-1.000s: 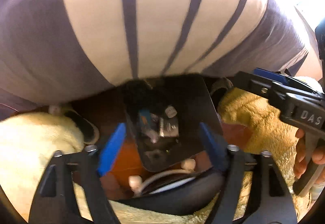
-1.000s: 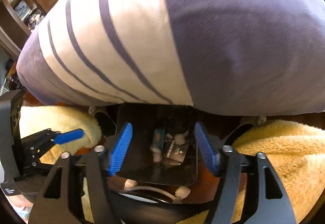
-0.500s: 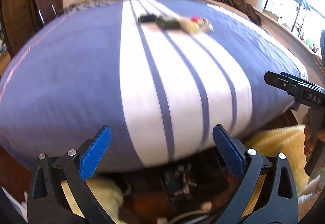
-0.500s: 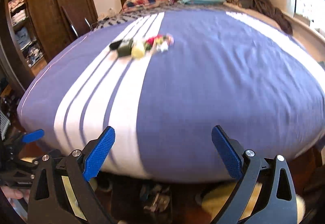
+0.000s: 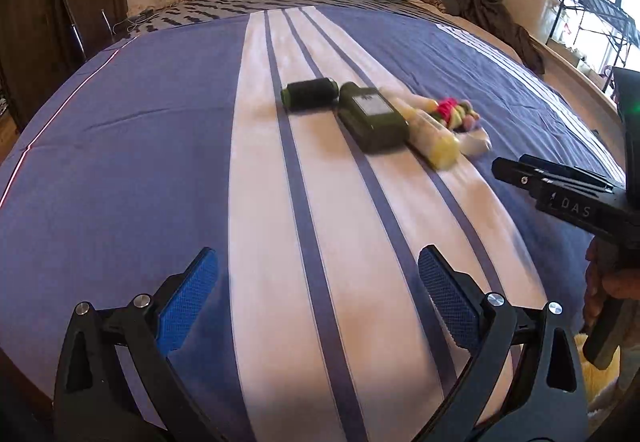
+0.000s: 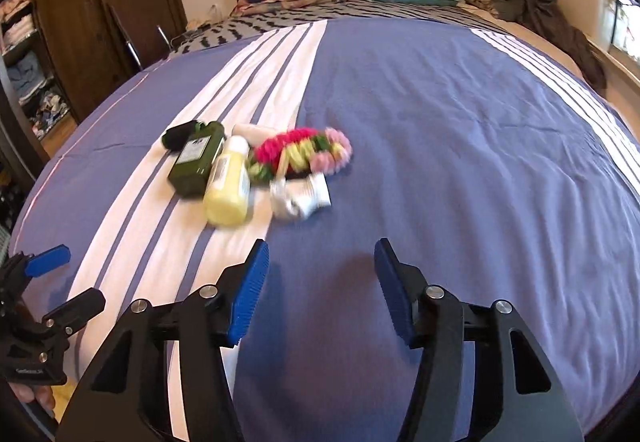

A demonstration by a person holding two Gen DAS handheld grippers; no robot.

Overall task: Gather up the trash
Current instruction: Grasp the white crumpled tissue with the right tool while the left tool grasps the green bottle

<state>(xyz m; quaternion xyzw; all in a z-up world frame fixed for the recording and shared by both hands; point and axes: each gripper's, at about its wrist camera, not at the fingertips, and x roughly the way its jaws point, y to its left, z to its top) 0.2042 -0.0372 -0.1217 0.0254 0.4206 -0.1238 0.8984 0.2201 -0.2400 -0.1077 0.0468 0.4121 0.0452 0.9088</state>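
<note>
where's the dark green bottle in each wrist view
Left wrist: dark green bottle lies upper centre on the white stripes, right of the black cylinder.
Right wrist: dark green bottle lies left of centre.
Shared landmark: the pale yellow bottle touching its right side in both views.

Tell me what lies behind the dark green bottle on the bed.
Behind the dark green bottle lies a black roll, touching or nearly so. The bottle covers part of it, so its full shape is hidden.
</note>
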